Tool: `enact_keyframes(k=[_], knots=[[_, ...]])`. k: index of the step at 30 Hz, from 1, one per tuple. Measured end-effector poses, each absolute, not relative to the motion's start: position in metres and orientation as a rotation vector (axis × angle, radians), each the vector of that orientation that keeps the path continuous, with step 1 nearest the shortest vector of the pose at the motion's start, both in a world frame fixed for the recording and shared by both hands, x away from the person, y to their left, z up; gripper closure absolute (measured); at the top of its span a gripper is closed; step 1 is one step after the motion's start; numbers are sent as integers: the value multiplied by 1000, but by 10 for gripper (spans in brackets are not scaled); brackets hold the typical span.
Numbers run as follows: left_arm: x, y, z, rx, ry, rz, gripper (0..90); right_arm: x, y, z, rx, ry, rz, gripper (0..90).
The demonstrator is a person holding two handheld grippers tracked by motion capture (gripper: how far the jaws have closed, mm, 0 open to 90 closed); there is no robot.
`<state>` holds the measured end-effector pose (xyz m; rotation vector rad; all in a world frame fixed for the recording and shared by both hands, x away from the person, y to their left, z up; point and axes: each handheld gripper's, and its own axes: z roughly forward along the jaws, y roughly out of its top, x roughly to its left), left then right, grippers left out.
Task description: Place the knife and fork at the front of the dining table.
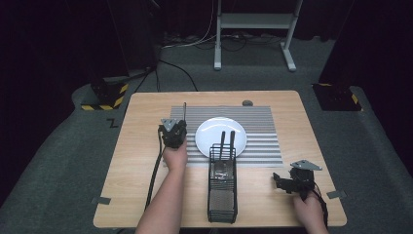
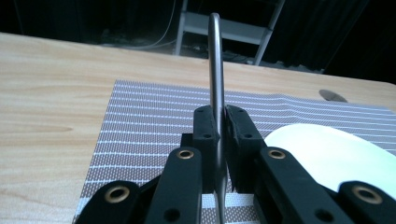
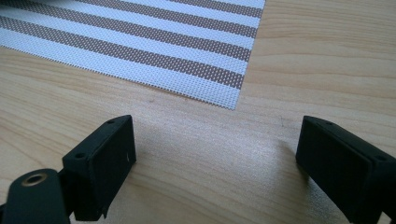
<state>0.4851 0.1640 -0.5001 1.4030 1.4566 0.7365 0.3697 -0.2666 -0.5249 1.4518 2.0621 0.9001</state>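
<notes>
1. Your left gripper (image 1: 174,127) has its jaws pressed tight on a slim, rounded metal utensil handle (image 2: 215,70). It is smooth, grey and glossy. The left gripper view shows it rising from between the two black pads and ending in a curved tip beyond them.
2. What kind of utensil it is cannot be told, since its working end is hidden below the jaws.
3. Under those jaws lies a woven placemat (image 2: 154,121), fine-meshed, with brown and white stripes. A smooth white round plate (image 2: 336,156) sits just off to one side of them.
4. Your right gripper (image 3: 215,158) has its jaws spread wide and holds nothing. The bare light wooden table (image 3: 196,154), faintly grained, shows between the blocky matte-black pads, and the placemat's corner lies ahead of them.
5. A black wire caddy (image 1: 222,187), an upright rectangular grid, stands between your two grippers in the high view. Two dark utensil handles (image 1: 227,141) stick out of its top.
</notes>
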Motion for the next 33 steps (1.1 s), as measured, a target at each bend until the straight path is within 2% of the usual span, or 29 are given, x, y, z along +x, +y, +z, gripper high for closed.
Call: enact_keyframes(k=[18,33], knots=[[497,161,-506,1449,1516,706,830,369,-267,-525,1449,2067,901,118],[508,165,-512,1471,1605,621,829,369,-267,-525,1449,2066,900,117]])
